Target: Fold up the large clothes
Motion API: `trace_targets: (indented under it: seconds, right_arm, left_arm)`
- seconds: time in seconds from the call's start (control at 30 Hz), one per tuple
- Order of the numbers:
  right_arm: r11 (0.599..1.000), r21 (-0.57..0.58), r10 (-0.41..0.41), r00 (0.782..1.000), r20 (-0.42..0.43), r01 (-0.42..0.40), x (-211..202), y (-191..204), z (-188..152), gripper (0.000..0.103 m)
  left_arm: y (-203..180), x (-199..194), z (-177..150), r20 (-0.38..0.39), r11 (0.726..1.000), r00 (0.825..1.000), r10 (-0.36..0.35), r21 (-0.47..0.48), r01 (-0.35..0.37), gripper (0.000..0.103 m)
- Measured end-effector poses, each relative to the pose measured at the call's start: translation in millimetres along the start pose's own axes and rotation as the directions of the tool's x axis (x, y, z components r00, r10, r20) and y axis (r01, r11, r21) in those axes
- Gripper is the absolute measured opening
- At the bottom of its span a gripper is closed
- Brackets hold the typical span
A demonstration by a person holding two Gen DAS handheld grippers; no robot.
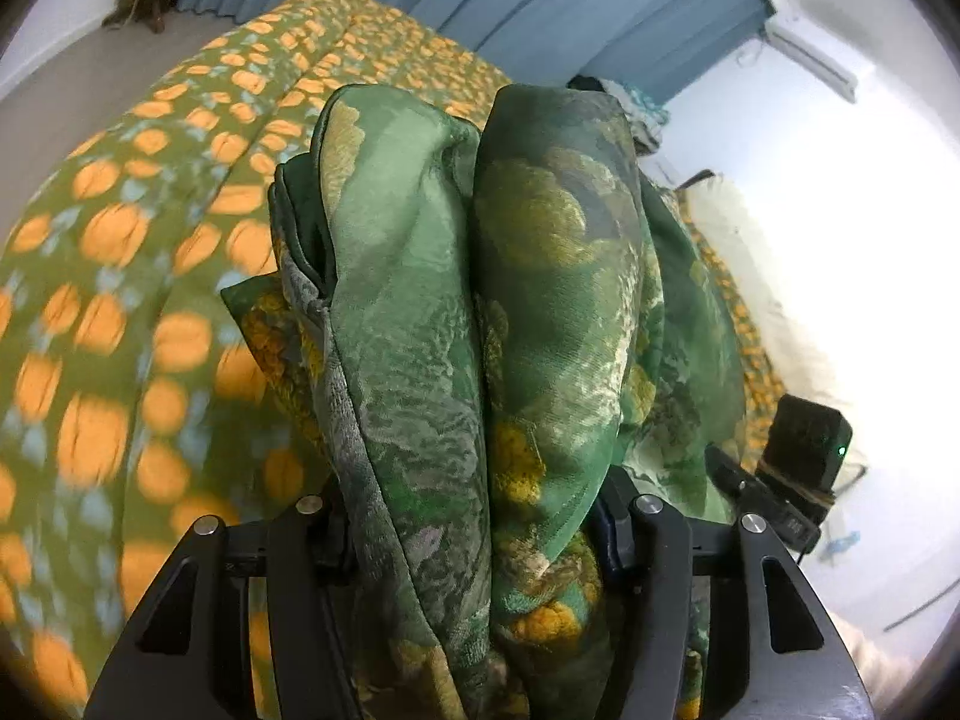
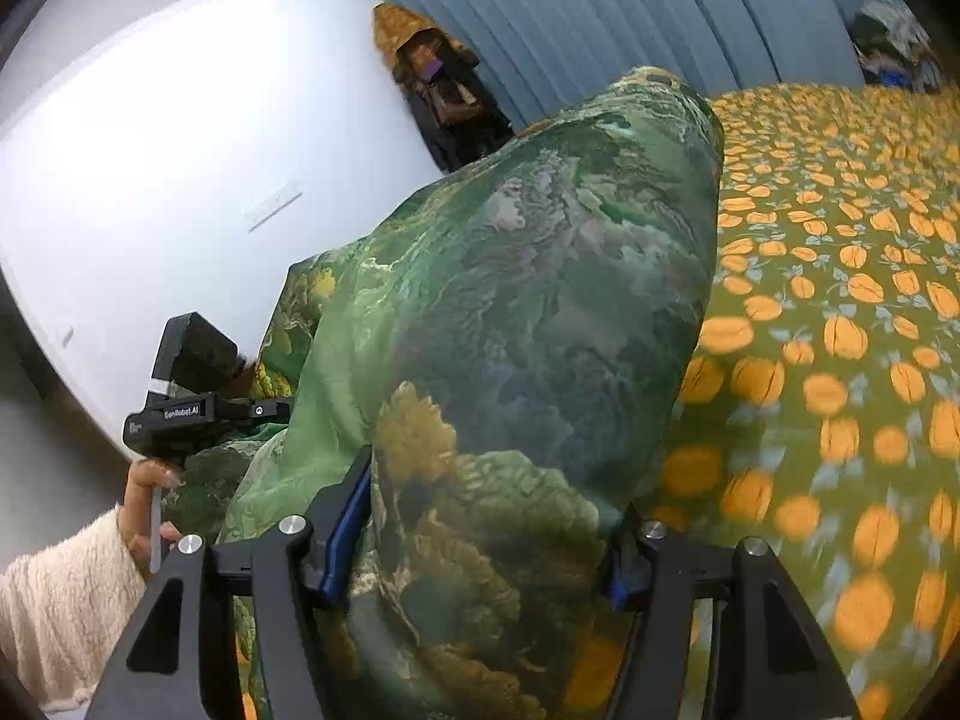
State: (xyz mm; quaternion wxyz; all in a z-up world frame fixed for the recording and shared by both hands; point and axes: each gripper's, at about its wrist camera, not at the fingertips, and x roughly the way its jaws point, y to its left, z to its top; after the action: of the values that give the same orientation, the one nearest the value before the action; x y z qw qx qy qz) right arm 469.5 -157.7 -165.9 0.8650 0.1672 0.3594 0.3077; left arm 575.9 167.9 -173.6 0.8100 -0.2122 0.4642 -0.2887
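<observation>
While both jaws grip the green garment, an orange-dotted bedspread meets blue curtains.

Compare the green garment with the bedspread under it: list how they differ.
The garment is bunched and lifted, draped over both tools; the bedspread lies spread flat on the bed. The garment has a glossy, marbled green print with mustard patches; the bedspread looks matte, olive with repeated orange shapes and pale blue leaves. Both are patterned green fabrics.
</observation>
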Motion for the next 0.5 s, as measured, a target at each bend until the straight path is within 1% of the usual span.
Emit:
trace_targets:
  seconds: [0.03, 0.07, 0.1, 0.17, 0.2, 0.23, 0.27, 0.3, 0.33, 0.37, 0.4, 0.43, 0.5]
  right_arm:
    - [1.0, 0.017, -0.001, 1.0, -0.008, 0.001, 8.9, -16.8, 9.2, 0.062]
    - [1.0, 0.031, -0.001, 1.0, -0.019, 0.001, 15.6, -29.2, 15.7, 0.062]
    - [0.999, 0.051, 0.0, 0.999, -0.037, 0.002, 25.8, -46.9, 18.8, 0.062]
    - [0.996, 0.09, -0.004, 0.997, -0.076, 0.011, 46.4, -80.1, 17.4, 0.063]
    - [0.994, 0.112, -0.001, 0.995, -0.097, 0.012, 53.0, -91.2, 16.5, 0.065]
    - [0.989, 0.147, -0.003, 0.992, -0.13, 0.022, 63.3, -106.5, 9.8, 0.068]
    - [0.983, 0.18, 0.004, 0.99, -0.141, 0.021, 67.6, -116.6, 3.9, 0.07]
    - [0.97, 0.241, 0.035, 0.992, -0.125, -0.004, 67.0, -127.9, -3.3, 0.077]
    - [0.958, 0.287, 0.056, 0.994, -0.094, -0.027, 61.2, -134.2, -8.3, 0.083]
    - [0.952, 0.305, 0.056, 0.996, -0.075, -0.031, 55.6, -136.3, -9.5, 0.086]
    - [0.951, 0.308, 0.035, 0.997, -0.066, -0.013, 45.6, -133.5, -10.4, 0.09]
    - [0.956, 0.291, -0.003, 0.998, -0.063, 0.021, 33.7, -127.2, -9.5, 0.094]
    - [0.972, 0.201, -0.119, 0.992, -0.042, 0.125, 5.2, -105.8, -5.4, 0.095]
  left_arm:
    - [1.7, 9.5, 4.1, -0.008, 1.0, 1.0, 0.01, 0.002, -0.01, 0.058]
    - [5.4, 28.1, 10.7, -0.024, 1.0, 0.999, 0.031, 0.006, -0.031, 0.058]
    - [6.6, 37.0, 13.6, -0.033, 0.999, 0.999, 0.039, 0.005, -0.039, 0.059]
    - [22.2, 67.4, 13.4, -0.068, 0.998, 0.995, 0.067, -0.012, -0.068, 0.062]
    - [31.9, 81.3, 10.0, -0.082, 0.995, 0.992, 0.093, -0.021, -0.095, 0.07]
    - [35.4, 87.1, 8.8, -0.08, 0.994, 0.991, 0.107, -0.026, -0.109, 0.082]
    - [43.2, 91.3, 4.7, -0.061, 0.993, 0.993, 0.103, -0.044, -0.106, 0.087]
    - [47.1, 89.4, 1.1, -0.039, 0.994, 0.996, 0.08, -0.067, -0.082, 0.094]
    - [49.0, 86.3, -1.2, -0.023, 0.995, 0.998, 0.063, -0.082, -0.064, 0.097]
    - [47.6, 80.7, -3.5, -0.011, 0.995, 0.999, 0.053, -0.085, -0.053, 0.097]
    - [42.2, 72.8, -5.0, -0.003, 0.995, 0.998, 0.068, -0.07, -0.068, 0.097]
    - [35.3, 62.9, -7.4, 0.008, 0.994, 0.996, 0.094, -0.054, -0.094, 0.095]
    - [21.5, 41.7, -14.1, 0.054, 0.985, 0.983, 0.173, -0.028, -0.172, 0.095]
